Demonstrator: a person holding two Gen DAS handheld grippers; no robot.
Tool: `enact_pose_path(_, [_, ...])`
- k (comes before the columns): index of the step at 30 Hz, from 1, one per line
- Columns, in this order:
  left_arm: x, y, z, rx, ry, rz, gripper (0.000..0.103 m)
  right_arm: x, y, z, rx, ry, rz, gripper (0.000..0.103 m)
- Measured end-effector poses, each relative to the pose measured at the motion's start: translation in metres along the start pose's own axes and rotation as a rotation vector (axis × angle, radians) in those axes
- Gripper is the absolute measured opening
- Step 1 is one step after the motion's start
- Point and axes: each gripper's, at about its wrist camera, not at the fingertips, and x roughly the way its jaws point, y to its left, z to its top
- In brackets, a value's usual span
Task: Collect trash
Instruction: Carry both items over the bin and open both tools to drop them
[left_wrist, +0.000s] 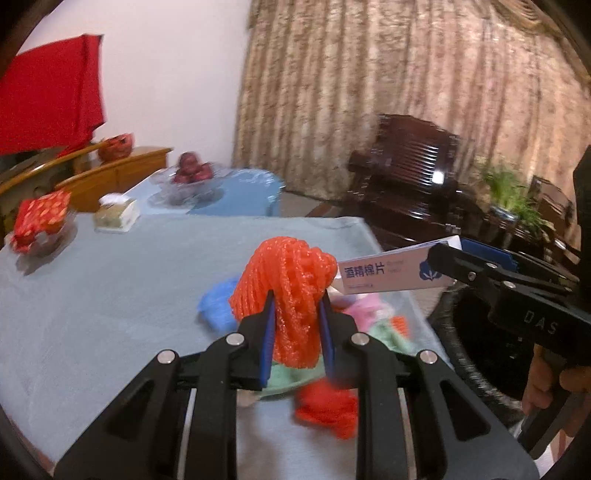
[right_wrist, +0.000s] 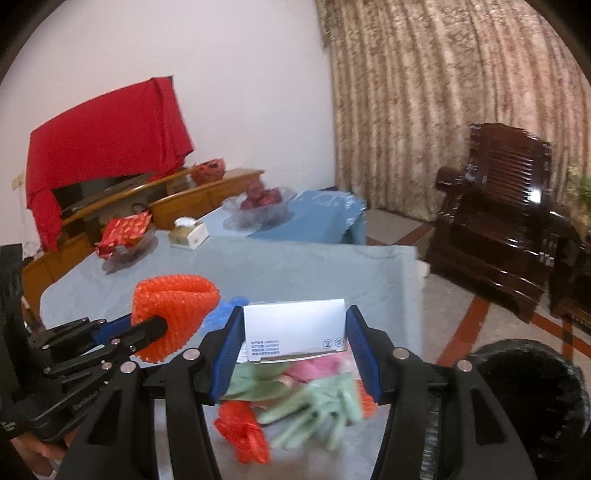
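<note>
My left gripper (left_wrist: 295, 306) is shut on an orange foam fruit net (left_wrist: 291, 291) and holds it above the table; it also shows in the right wrist view (right_wrist: 173, 310). My right gripper (right_wrist: 293, 332) is shut on a white and blue alcohol-pad box (right_wrist: 295, 328), seen from the side in the left wrist view (left_wrist: 395, 271). Below both lies a trash pile: green and pink gloves (right_wrist: 314, 402), a red net (right_wrist: 242, 432), a blue scrap (left_wrist: 216, 306). A black trash bin (right_wrist: 532, 402) stands on the floor at the right.
The table has a light blue cloth (left_wrist: 92, 314). At its far side stand a tissue box (left_wrist: 116, 214), a red-wrapped dish (left_wrist: 40, 221) and a glass bowl of red fruit (left_wrist: 192, 177). A dark wooden armchair (right_wrist: 498, 225) and a curtain are at the right.
</note>
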Motion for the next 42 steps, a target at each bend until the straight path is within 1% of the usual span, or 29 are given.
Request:
enact_pose_path(4, [0.005, -0.037, 0.006, 0.032, -0.001, -0.082, 0.020, -0.030, -0.029, -0.002, 0.030, -0.029, -0.067, 0.055])
enact_pose_path(10, [0.021, -0.105, 0.004, 0.090, 0.025, -0.223, 0.021, -0.076, -0.085, -0.015, 0.077, -0.042, -0.214, 0.055])
enact_pose_path(15, [0.040, -0.162, -0.004, 0.134, 0.064, -0.335, 0.021, -0.110, -0.136, -0.044, 0.138, -0.008, -0.347, 0.055])
enact_pose_path(19, [0.057, -0.204, -0.011, 0.169, 0.096, -0.410, 0.021, -0.128, -0.172, -0.068, 0.204, 0.032, -0.427, 0.055])
enact_pose_path(22, [0.069, -0.227, -0.020, 0.189, 0.124, -0.452, 0.021, -0.137, -0.189, -0.081, 0.240, 0.058, -0.471, 0.055])
enact_pose_path(25, [0.082, -0.249, -0.030, 0.197, 0.169, -0.486, 0.022, -0.140, -0.201, -0.091, 0.264, 0.078, -0.493, 0.055])
enact_pose_path(27, [0.086, -0.259, -0.036, 0.208, 0.189, -0.497, 0.025, -0.141, -0.208, -0.099, 0.275, 0.097, -0.504, 0.055])
enact_pose_path(28, [0.086, -0.258, -0.040, 0.211, 0.194, -0.500, 0.030, -0.141, -0.211, -0.103, 0.278, 0.107, -0.506, 0.056])
enact_pose_path(29, [0.086, -0.258, -0.042, 0.211, 0.197, -0.500, 0.039, -0.139, -0.211, -0.104, 0.279, 0.114, -0.507, 0.056])
enact_pose_path(31, [0.087, -0.255, -0.045, 0.207, 0.205, -0.495, 0.052, -0.138, -0.211, -0.108, 0.283, 0.124, -0.512, 0.057])
enact_pose_path(32, [0.086, -0.251, -0.045, 0.202, 0.205, -0.487, 0.054, -0.138, -0.212, -0.109, 0.283, 0.126, -0.512, 0.060])
enact_pose_path(33, [0.087, -0.247, -0.044, 0.198, 0.209, -0.479, 0.056, -0.137, -0.211, -0.109, 0.284, 0.127, -0.513, 0.067])
enact_pose_path(35, [0.087, -0.235, -0.041, 0.176, 0.208, -0.454, 0.064, -0.137, -0.208, -0.109, 0.280, 0.122, -0.521, 0.071])
enact_pose_path(36, [0.082, -0.224, -0.040, 0.167, 0.203, -0.444, 0.067, -0.139, -0.209, -0.112, 0.278, 0.120, -0.520, 0.075])
enact_pose_path(37, [0.080, -0.217, -0.039, 0.162, 0.193, -0.431, 0.070, -0.139, -0.208, -0.110, 0.275, 0.115, -0.519, 0.078])
enact_pose_path(39, [0.073, -0.205, -0.035, 0.159, 0.173, -0.390, 0.077, -0.139, -0.203, -0.107, 0.266, 0.100, -0.523, 0.089])
enact_pose_path(40, [0.070, -0.199, -0.033, 0.156, 0.160, -0.369, 0.082, -0.139, -0.201, -0.106, 0.261, 0.091, -0.525, 0.092])
enact_pose_path(41, [0.066, -0.194, -0.032, 0.154, 0.147, -0.354, 0.085, -0.139, -0.197, -0.103, 0.253, 0.079, -0.529, 0.097])
enact_pose_path(42, [0.060, -0.186, -0.028, 0.155, 0.127, -0.330, 0.087, -0.138, -0.193, -0.100, 0.246, 0.067, -0.531, 0.097])
